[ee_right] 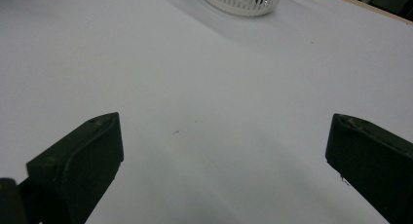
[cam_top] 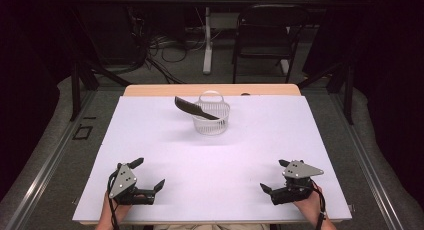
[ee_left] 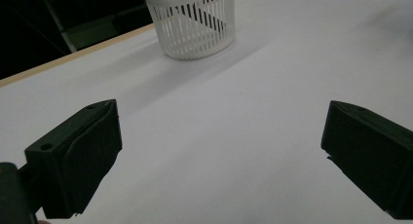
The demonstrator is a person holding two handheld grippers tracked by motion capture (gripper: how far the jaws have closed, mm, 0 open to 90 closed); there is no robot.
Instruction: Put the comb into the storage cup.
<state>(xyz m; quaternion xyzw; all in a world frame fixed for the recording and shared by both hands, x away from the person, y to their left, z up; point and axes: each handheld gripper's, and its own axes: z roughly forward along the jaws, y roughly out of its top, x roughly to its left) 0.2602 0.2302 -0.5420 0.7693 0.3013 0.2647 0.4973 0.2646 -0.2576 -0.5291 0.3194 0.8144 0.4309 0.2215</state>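
**A:** So where's everything sitting?

**B:** Both grippers are parked at the near edge of the white table (cam_top: 150,140). Left gripper (cam_top: 148,173) has its jaws spread wide with nothing between them, same for the right gripper (cam_top: 276,175).

**A:** And the basket?

**B:** White slotted basket (cam_top: 212,119) stands upright toward the far side, well apart from both. A dark knife (cam_top: 195,108) leans in it, one end sticking out over the rim to the left.

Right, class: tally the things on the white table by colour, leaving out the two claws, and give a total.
White: 1, the slotted basket
Black: 1, the long dark tool leaning in it, one end sticking out past the rim
Total: 2
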